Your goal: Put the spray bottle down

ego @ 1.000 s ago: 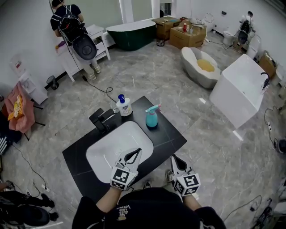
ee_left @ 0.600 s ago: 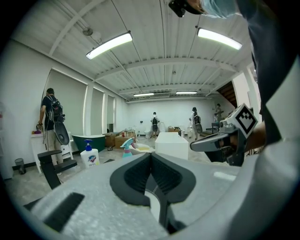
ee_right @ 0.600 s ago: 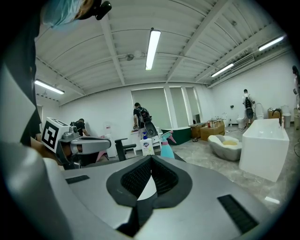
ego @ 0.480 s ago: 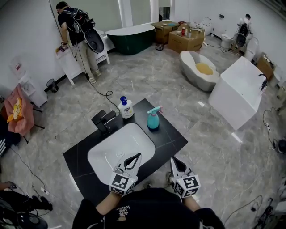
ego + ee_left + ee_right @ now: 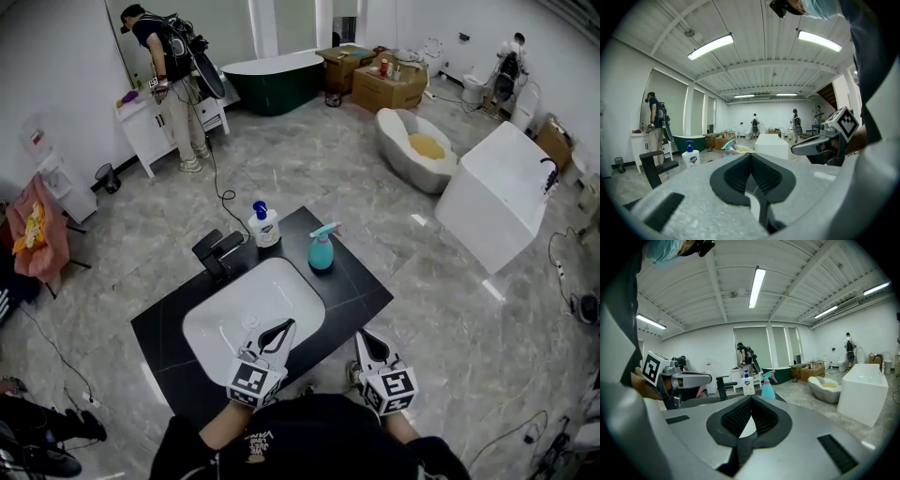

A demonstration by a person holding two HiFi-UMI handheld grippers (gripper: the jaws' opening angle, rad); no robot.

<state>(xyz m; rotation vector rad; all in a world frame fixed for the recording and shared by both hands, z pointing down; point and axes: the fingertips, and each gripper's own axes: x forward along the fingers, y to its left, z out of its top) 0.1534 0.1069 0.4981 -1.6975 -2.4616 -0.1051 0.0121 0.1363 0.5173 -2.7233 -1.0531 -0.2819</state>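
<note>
Standing upright near the far edge of the surface, the spray bottle looks already set down, just right of the soap bottle. My left tool and right tool sit closed and empty at the near edge; I'd hold them clear, not nudging it.

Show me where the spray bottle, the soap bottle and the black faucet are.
spray bottle (image 5: 321, 255): head view, on its blue body.
soap bottle (image 5: 265, 231): head view, on its white body.
black faucet (image 5: 215, 250): head view, on its spout.

The spray bottle stands on the counter, right of the soap bottle, behind the basin.
</note>
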